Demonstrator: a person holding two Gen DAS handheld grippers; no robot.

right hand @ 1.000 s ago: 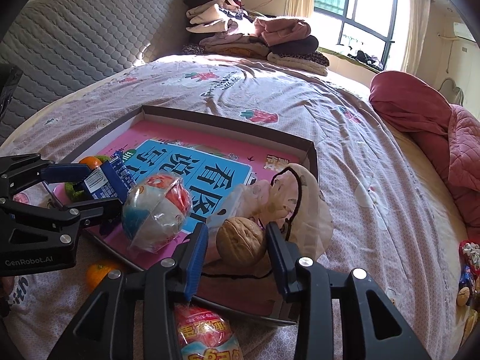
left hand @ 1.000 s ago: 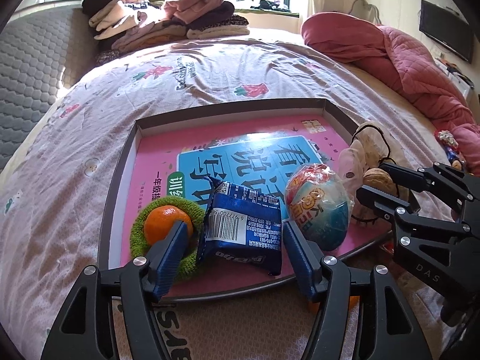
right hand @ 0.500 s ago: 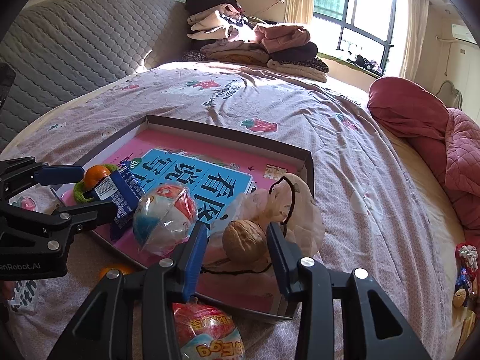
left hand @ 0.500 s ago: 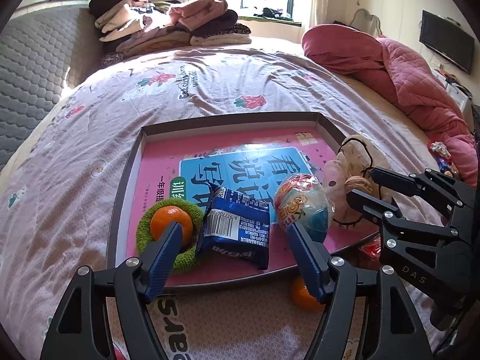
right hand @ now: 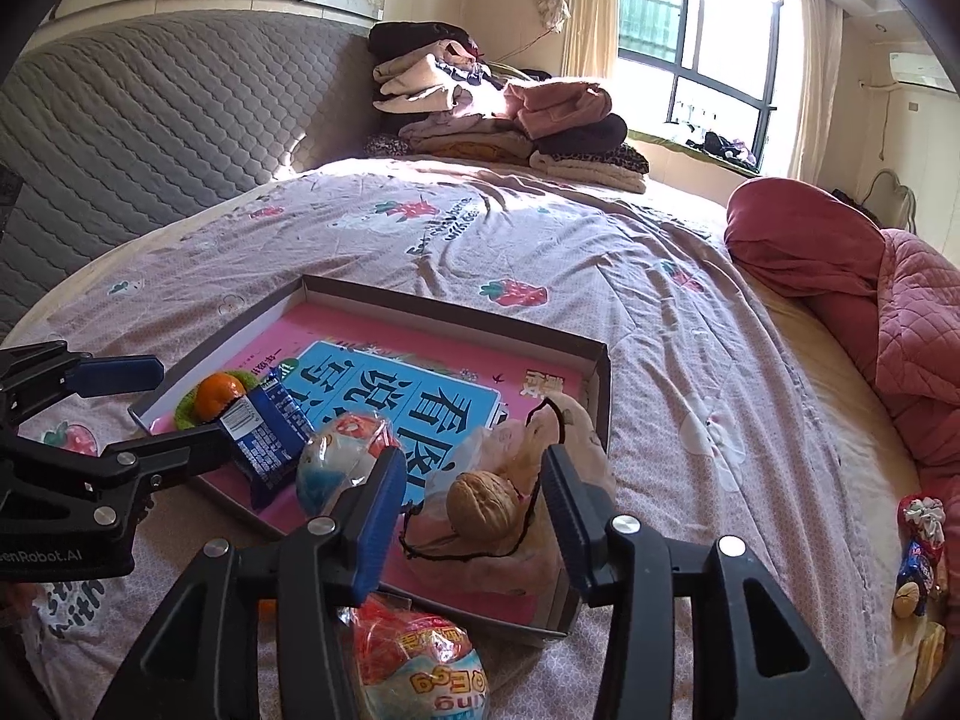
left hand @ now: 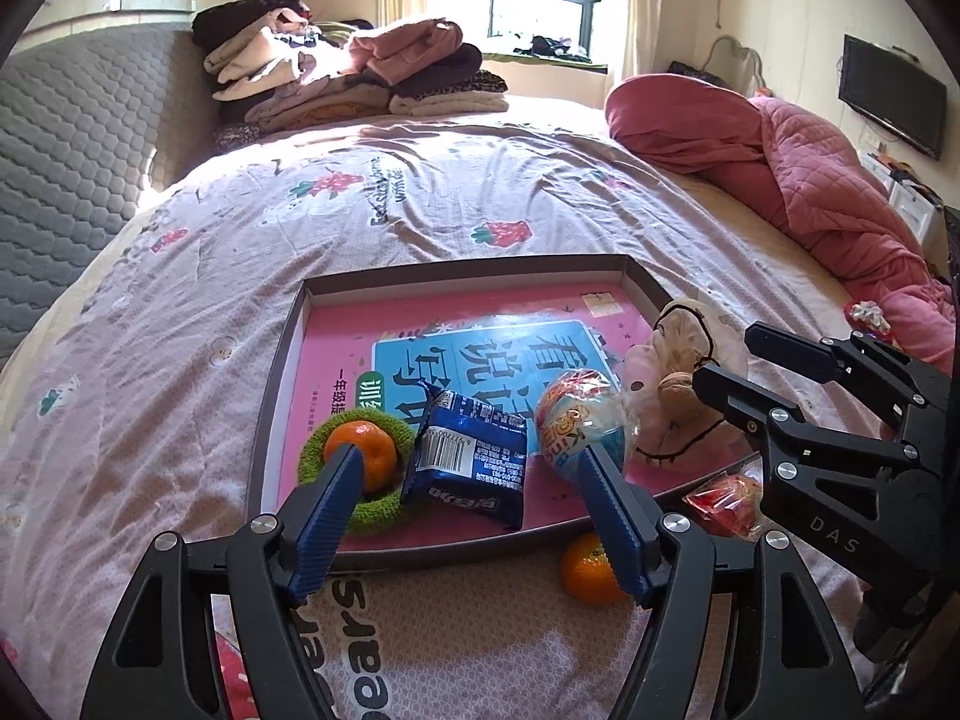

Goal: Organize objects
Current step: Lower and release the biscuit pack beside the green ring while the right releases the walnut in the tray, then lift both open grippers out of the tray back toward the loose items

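Release step of the sorting, by the look of it: both tongs clear of what lies in the tray.

Left tongs (left hand: pixel 474 501): spread wide, nothing gripped, hovering over the blue snack packet (left hand: pixel 471 459), which lies flat in the tray (left hand: pixel 282 384) near its front edge. Right tongs (right hand: pixel 474 507): jaws opening, about half apart, the walnut (right hand: pixel 483 504) between them but pads not pressing on it.

In the tray, on the pink-and-blue printed sheet (left hand: pixel 498 348) lining its bottom:
- orange (left hand: pixel 363 450) seated in a green knitted ring (left hand: pixel 384 501), front left corner
- blue snack packet just beside the ring
- wrapped toy egg (left hand: pixel 576 420) right of the packet
- walnut resting on a pale plush pouch (right hand: pixel 570 426) that slumps over the tray's right wall

Still out on the bed (left hand: pixel 390 222), just in front of the tray: a second orange (left hand: pixel 585 567), a red-wrapped egg (right hand: pixel 420 657). More small items far right by the red quilt (right hand: pixel 918 540), too small to name.

Next move, likely: pick one loose item in front — the second orange for the left tongs, the red-wrapped egg for the right — descend with jaws wide, close on its middle, lift over the wall into bare tray space at the back.
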